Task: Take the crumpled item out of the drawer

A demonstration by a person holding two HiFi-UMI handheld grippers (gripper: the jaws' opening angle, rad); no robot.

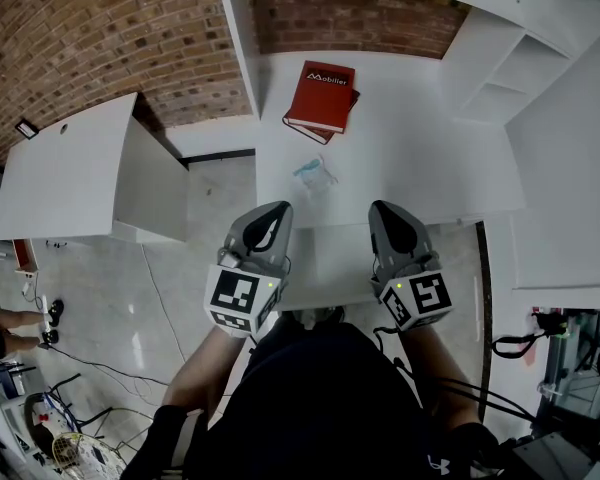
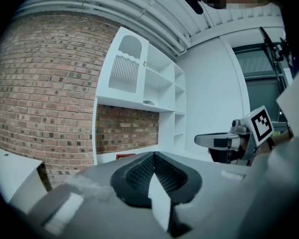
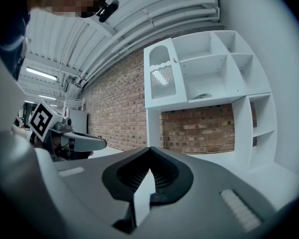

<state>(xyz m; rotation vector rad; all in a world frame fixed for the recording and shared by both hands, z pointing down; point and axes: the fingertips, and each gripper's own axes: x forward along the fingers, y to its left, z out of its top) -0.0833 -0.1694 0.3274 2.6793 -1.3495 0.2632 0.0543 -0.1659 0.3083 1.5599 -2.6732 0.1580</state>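
A crumpled clear plastic item (image 1: 315, 176) lies on the white desk top (image 1: 420, 158), a little beyond both grippers and between them. My left gripper (image 1: 275, 209) sits at the desk's front edge, jaws shut with nothing between them; its own view shows the tips (image 2: 153, 156) meeting. My right gripper (image 1: 384, 208) is level with it on the right, also shut and empty, tips (image 3: 149, 151) together. Each gripper shows in the other's view: the right gripper (image 2: 223, 141) and the left gripper (image 3: 80, 142). I see no open drawer.
A red book (image 1: 322, 100) lies at the back of the desk near the brick wall (image 1: 350, 20). White shelving (image 1: 500, 78) rises on the right. A low white cabinet (image 1: 75, 173) stands to the left across tiled floor. Cables lie at bottom left.
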